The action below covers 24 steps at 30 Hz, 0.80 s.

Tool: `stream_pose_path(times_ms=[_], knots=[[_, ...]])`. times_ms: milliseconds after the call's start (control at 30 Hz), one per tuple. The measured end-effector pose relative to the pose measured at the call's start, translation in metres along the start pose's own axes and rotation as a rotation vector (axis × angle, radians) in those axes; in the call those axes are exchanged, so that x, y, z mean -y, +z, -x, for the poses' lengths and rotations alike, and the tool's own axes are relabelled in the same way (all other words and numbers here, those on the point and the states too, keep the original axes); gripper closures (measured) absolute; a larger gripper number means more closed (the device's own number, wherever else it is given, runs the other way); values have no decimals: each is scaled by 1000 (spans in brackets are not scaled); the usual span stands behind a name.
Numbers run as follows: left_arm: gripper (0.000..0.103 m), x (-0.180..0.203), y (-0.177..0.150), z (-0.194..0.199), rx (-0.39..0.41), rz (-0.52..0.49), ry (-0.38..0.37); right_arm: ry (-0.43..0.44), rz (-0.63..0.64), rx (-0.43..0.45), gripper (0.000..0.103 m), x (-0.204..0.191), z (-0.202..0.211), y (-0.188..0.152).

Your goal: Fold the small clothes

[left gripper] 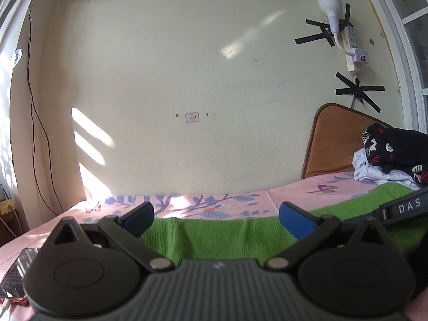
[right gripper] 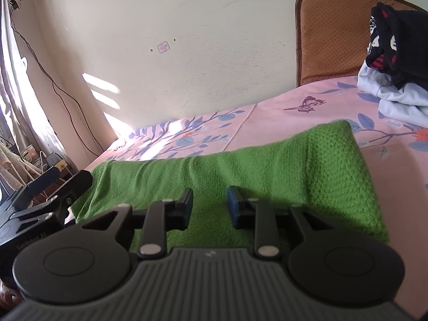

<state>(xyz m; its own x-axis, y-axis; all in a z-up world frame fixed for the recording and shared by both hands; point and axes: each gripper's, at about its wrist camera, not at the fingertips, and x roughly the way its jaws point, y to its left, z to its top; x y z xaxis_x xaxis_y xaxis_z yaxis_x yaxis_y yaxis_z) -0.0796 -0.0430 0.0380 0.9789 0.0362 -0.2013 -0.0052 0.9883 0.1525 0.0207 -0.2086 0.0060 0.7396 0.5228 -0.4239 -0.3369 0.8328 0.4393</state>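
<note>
Two grippers face one green knitted garment (right gripper: 240, 160) spread as a long band on a bed covered by a pink floral sheet (right gripper: 281, 117). Left gripper (left gripper: 216, 219): jaws wide apart, empty, held over the near edge of the garment, which runs crosswise just ahead of and below the blue fingertips (left gripper: 294, 220). Right gripper (right gripper: 210, 207): jaws parted by a narrower gap, nothing between them, low over the knit; whether the tips touch the cloth cannot be told. The garment reaches well beyond both sides of the right jaws, its squared end lying ahead and to their right, its other end toward the left gripper, seen at the left edge of the right wrist view.

Handling, as a judgement: the coarse knit appears soft, light and limp, with shallow wrinkles; it should drape and stretch when lifted, not hold shape, and its texture should resist slipping. The best hold is likely a pinch on the edge or a corner at each end, one per gripper, so the band lifts evenly.

A heap of black printed clothing (right gripper: 396, 40) and pale blue clothing (right gripper: 396, 101) lies far right of the jaws, near a brown cushion (right gripper: 329, 34) leaning on the wall.
</note>
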Motion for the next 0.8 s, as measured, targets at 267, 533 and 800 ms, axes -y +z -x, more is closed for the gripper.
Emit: stream_pose_path(times_ms=[267,533,800], knots=[[0,-7,-2,-6,-76,47,19,9,5,-1,68,1,-1,1],[0,-12,-3,-12,-119,62,-5,15,11,-1,64,1,-1,0],[0,-21,-5,-23,-187,112,-48,11,17,-2,63,0,-1,-1]])
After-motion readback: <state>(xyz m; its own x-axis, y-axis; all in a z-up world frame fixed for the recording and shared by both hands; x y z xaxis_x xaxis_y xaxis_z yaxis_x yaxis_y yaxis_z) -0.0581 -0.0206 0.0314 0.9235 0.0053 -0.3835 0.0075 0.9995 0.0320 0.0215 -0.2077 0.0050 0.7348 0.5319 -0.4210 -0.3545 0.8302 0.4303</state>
